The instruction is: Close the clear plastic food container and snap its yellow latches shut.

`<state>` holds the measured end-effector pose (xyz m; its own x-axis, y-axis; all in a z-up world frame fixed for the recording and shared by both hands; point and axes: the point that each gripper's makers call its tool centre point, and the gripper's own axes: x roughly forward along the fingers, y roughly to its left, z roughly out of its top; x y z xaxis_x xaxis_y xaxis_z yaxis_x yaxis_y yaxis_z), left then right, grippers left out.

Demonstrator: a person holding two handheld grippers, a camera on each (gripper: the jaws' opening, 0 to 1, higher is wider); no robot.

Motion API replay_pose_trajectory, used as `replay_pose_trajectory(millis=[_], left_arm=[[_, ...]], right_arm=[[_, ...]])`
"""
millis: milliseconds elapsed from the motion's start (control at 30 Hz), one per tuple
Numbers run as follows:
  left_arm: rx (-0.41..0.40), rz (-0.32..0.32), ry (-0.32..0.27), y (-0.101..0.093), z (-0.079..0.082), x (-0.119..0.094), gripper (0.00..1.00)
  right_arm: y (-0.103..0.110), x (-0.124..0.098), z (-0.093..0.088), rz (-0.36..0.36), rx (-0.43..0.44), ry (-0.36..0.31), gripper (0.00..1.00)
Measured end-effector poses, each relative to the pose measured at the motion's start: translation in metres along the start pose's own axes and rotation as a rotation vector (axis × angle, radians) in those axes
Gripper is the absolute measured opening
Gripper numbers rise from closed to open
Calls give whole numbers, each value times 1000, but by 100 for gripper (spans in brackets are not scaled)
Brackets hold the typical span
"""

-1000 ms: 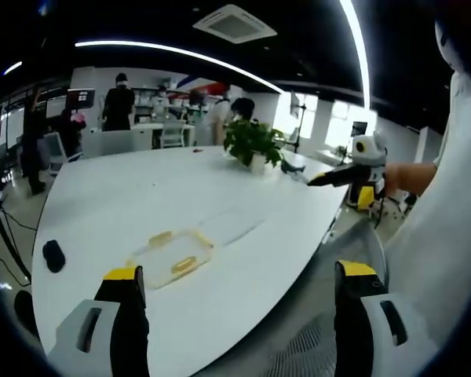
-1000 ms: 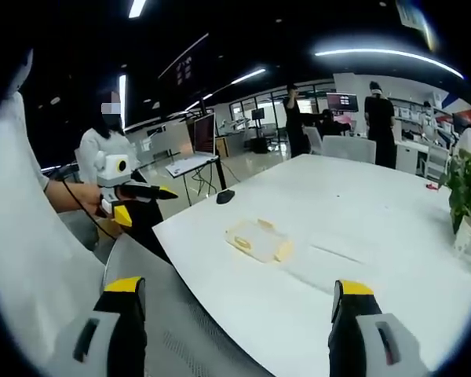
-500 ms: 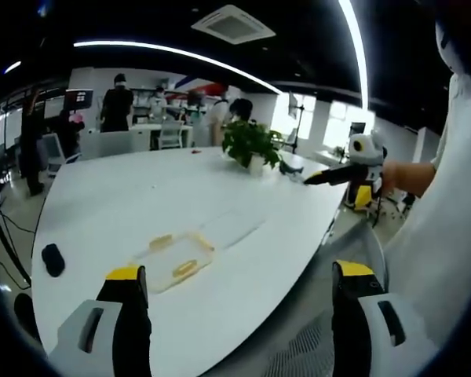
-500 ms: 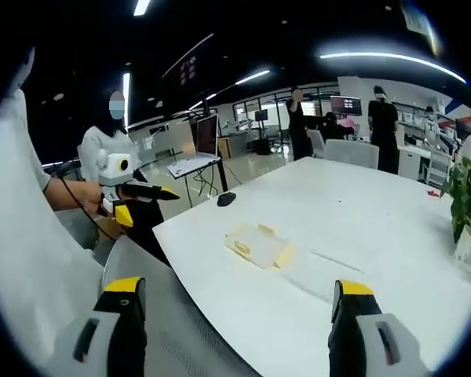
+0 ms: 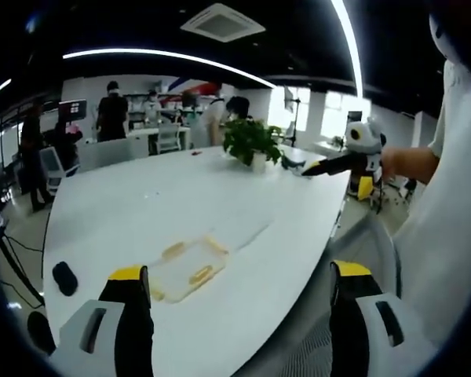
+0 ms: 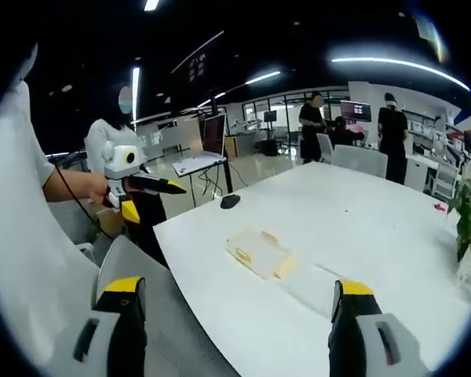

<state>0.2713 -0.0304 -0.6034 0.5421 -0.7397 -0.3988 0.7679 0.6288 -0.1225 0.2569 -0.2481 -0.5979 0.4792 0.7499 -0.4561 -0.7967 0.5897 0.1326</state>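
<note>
The clear container (image 5: 184, 269) is seen lying on the white bench (image 5: 141, 204) near its front edge, yellow latches (image 5: 200, 274) showing along its sides; it is touched by neither tool. In the left gripper view it is now placed closer to the left tool (image 5: 239, 314) than a second ago, and the potted plant (image 5: 251, 143) is found well beyond it. Both the left tool and the right tool (image 6: 235, 318) are held released, jaws wide apart and empty. A black mouse (image 6: 230, 201) is noted at the bench's far corner in the right gripper view.
</note>
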Motion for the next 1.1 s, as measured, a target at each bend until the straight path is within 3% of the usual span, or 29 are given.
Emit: replay_pose_trajectory(millis=[767, 1100], left_arm=[[90, -38, 57, 35, -3, 10, 91], [116, -68, 58, 43, 3, 16, 91]], right_arm=[[-18, 38, 18, 40, -119, 53, 99], [-23, 51, 23, 55, -150, 75, 99]])
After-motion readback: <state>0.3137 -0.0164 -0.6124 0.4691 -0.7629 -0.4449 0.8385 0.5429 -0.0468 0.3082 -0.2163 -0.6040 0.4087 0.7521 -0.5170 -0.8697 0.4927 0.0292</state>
